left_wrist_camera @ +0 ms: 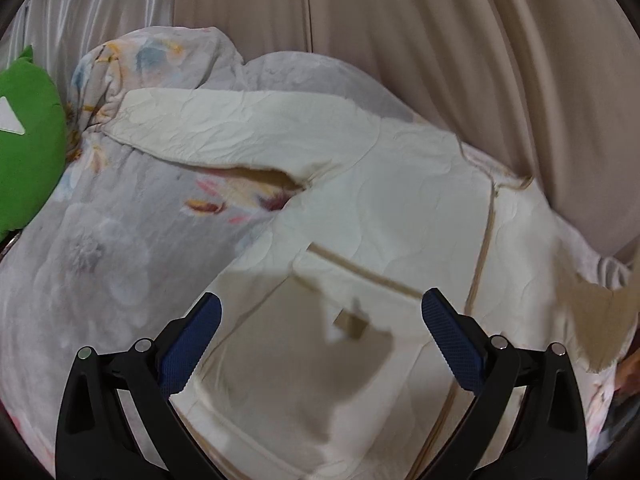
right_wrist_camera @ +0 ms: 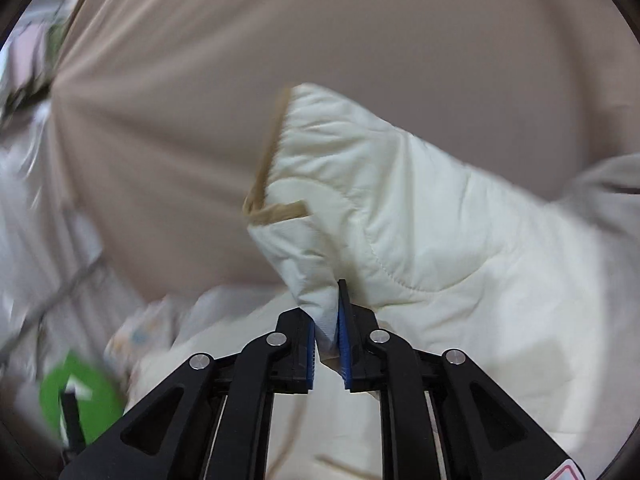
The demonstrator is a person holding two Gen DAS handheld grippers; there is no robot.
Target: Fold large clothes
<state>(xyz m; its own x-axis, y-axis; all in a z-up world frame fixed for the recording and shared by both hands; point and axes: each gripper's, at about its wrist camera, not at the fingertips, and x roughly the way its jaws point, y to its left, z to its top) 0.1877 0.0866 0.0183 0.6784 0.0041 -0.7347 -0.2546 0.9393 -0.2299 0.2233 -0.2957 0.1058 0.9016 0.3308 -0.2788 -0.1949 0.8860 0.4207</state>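
Observation:
A cream quilted jacket (left_wrist_camera: 400,216) with tan trim lies spread on a grey floral blanket (left_wrist_camera: 104,232). One sleeve (left_wrist_camera: 224,128) stretches to the left across the blanket. My left gripper (left_wrist_camera: 322,312) is open and empty, hovering above the jacket's front pocket (left_wrist_camera: 304,344). My right gripper (right_wrist_camera: 328,320) is shut on a corner of the jacket (right_wrist_camera: 384,216) and holds it lifted, so the fabric stands up in front of the camera. The tan edge trim (right_wrist_camera: 272,160) runs along the raised corner.
A green plush cushion (left_wrist_camera: 28,136) lies at the blanket's left edge and also shows in the right wrist view (right_wrist_camera: 80,396). Beige curtains (left_wrist_camera: 440,40) hang close behind the bed. A silvery curtain (left_wrist_camera: 100,4) hangs at the far left.

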